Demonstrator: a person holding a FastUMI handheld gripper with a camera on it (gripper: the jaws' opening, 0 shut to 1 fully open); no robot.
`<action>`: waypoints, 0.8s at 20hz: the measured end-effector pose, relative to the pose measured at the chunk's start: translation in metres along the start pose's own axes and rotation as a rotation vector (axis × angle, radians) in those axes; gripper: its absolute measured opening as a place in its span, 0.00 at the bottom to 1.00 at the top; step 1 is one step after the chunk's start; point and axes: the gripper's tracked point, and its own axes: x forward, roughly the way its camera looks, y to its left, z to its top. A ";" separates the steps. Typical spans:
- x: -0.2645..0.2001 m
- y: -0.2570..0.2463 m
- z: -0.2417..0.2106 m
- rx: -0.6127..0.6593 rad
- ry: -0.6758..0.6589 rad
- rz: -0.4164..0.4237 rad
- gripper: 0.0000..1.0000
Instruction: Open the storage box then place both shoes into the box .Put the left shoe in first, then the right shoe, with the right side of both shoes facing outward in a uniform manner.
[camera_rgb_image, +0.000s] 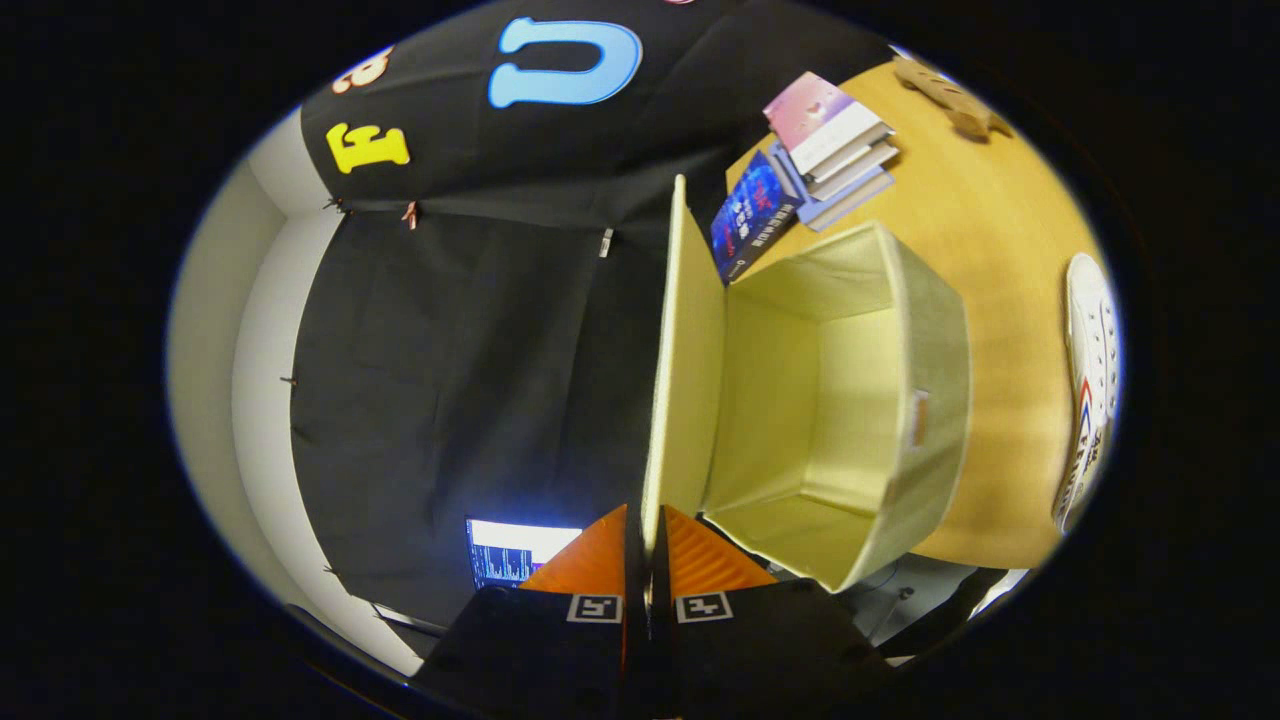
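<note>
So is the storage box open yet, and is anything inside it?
Open and empty. The lid is swung fully back, pinched between the gripper jaws, and the box shows only bare inner walls and floor. A shoe lies outside on the table.

The booth is moderately lit, with warm light falling on the table (1000, 260), whose wood shows a soft sheen but no hard glare. The storage box (850, 400) is evenly lit inside, its far inner wall a shade darker than the lifted lid (685, 370). A monitor (515, 550) glows bright and is partly blown out to white along its top. The black cloth wall soaks up light and shows only faint folds. Fisheye distortion bends straight lines strongly towards the rim, where the white shoe (1090, 390) is stretched and slightly soft. The tongs (647, 530), shut on the lid's edge, are close and a little blurred, their rear parts in deep shadow.
</note>
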 end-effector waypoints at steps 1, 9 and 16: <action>0.008 0.013 0.000 -0.013 0.005 0.006 0.05; 0.119 0.076 -0.011 -0.136 0.035 -0.016 0.05; 0.222 0.064 -0.033 -0.230 0.081 -0.092 0.12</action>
